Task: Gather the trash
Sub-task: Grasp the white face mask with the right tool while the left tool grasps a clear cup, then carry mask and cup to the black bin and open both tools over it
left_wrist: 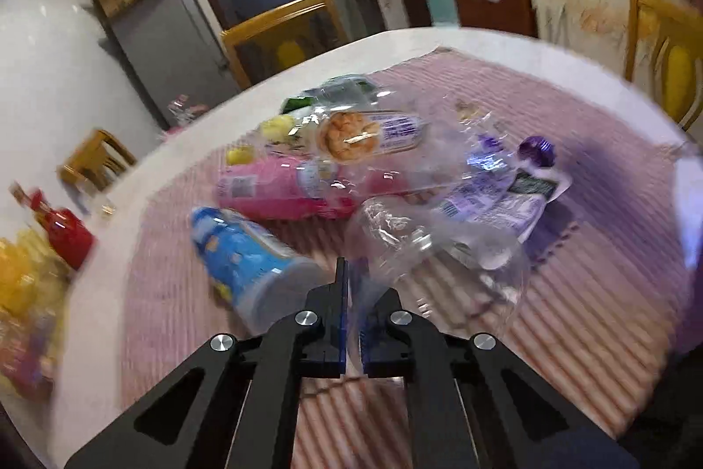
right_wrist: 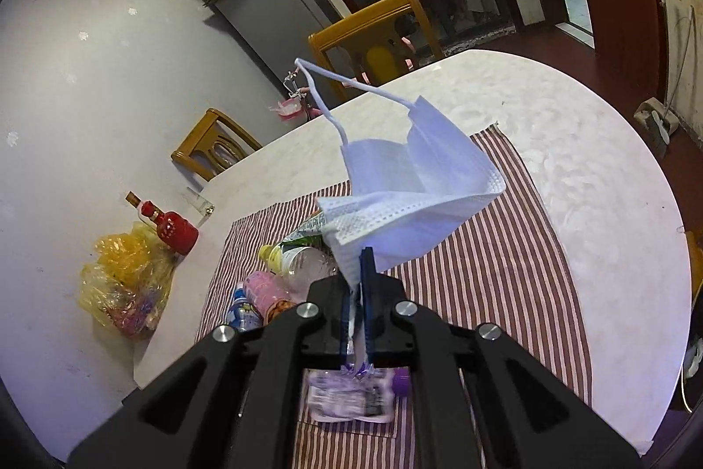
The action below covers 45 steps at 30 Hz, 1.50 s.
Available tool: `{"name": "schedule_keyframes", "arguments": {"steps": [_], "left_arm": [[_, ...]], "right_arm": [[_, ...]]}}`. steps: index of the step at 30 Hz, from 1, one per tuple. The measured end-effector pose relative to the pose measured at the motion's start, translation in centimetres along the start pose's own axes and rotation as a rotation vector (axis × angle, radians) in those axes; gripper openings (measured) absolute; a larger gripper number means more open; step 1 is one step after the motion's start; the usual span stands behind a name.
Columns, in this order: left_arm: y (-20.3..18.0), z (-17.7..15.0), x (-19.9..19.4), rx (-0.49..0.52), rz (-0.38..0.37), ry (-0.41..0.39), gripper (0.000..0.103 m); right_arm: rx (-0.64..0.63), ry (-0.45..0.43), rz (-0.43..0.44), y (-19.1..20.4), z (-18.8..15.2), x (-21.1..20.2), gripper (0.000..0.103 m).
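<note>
Right wrist view shows my right tool (right_wrist: 361,271) closed on a corner of a white face mask (right_wrist: 417,196), which hangs raised above the bench (right_wrist: 571,161), its ear loop sticking up to the left. Below that tool lies a purple pouch (right_wrist: 351,398) on the striped cloth (right_wrist: 505,271), and left of the fingers I see a clear bottle with a yellow cap (right_wrist: 298,262), a pink bottle (right_wrist: 266,289) and a blue bottle (right_wrist: 241,313) lying together. Farther left on the bare bench stand a red bottle (right_wrist: 173,229) and a yellow plastic bag (right_wrist: 123,280).

Left wrist view is blurred. My left tool (left_wrist: 351,271) has its jaws brought together, right at the edge of a crumpled clear plastic wrapper (left_wrist: 395,236); I cannot tell whether the wrapper is caught. The blue bottle (left_wrist: 246,262) lies just left of the fingers, the pink one (left_wrist: 285,187) beyond it.
</note>
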<state>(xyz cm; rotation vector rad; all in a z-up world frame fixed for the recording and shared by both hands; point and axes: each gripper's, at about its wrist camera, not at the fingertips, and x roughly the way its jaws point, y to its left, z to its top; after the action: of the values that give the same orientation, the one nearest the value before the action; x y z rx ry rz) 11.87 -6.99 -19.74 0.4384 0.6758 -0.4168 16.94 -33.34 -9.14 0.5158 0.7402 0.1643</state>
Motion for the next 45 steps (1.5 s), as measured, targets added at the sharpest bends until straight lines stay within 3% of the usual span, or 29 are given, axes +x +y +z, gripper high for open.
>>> {"name": "schedule_keyframes", "arguments": {"steps": [3, 8, 16, 21, 25, 31, 35, 41, 43, 44, 45], "left_arm": [[1.5, 0.3, -1.0, -0.085, -0.096, -0.038, 0.002], [3.0, 1.1, -3.1, -0.164, -0.131, -0.095, 0.002], [4.0, 3.0, -6.0, -0.195, -0.143, -0.156, 0.002], [1.5, 5.3, -6.8, -0.183, -0.245, -0.196, 0.002], [-2.5, 8.1, -7.0, -0.107, -0.345, -0.239, 0.002], [-9.4, 12.8, -7.0, 0.020, -0.502, -0.310, 0.002], [-13.5, 14.5, -7.3, 0.093, -0.572, -0.321, 0.002], [-17.6, 14.8, -7.1, 0.168, -0.620, -0.292, 0.002], [-18.7, 14.9, -7.1, 0.187, -0.626, -0.282, 0.002], [-19.3, 15.0, -7.0, 0.194, -0.630, -0.277, 0.002], [-19.7, 15.0, -7.0, 0.199, -0.634, -0.274, 0.002]], "right_arm": [[0.005, -0.004, -0.002, -0.1, -0.1, -0.1, 0.007], [0.006, -0.002, 0.006, -0.1, -0.3, -0.2, 0.007], [0.007, 0.023, 0.038, 0.1, -1.1, 0.4, 0.007], [0.034, -0.014, 0.024, -2.0, -1.2, -1.7, 0.007], [0.095, -0.084, -0.079, -7.3, -1.5, -6.4, 0.007], [0.255, -0.169, -0.366, -18.8, -4.3, -15.5, 0.007], [0.382, -0.111, -0.535, -27.2, -7.8, -18.2, 0.007], [0.529, -0.001, -0.605, -35.5, -11.9, -17.0, 0.007], [0.555, 0.019, -0.615, -36.8, -12.5, -16.4, 0.032], [0.567, 0.044, -0.626, -37.5, -13.0, -16.1, 0.072], [0.583, 0.069, -0.664, -37.8, -13.4, -15.6, 0.088]]}}
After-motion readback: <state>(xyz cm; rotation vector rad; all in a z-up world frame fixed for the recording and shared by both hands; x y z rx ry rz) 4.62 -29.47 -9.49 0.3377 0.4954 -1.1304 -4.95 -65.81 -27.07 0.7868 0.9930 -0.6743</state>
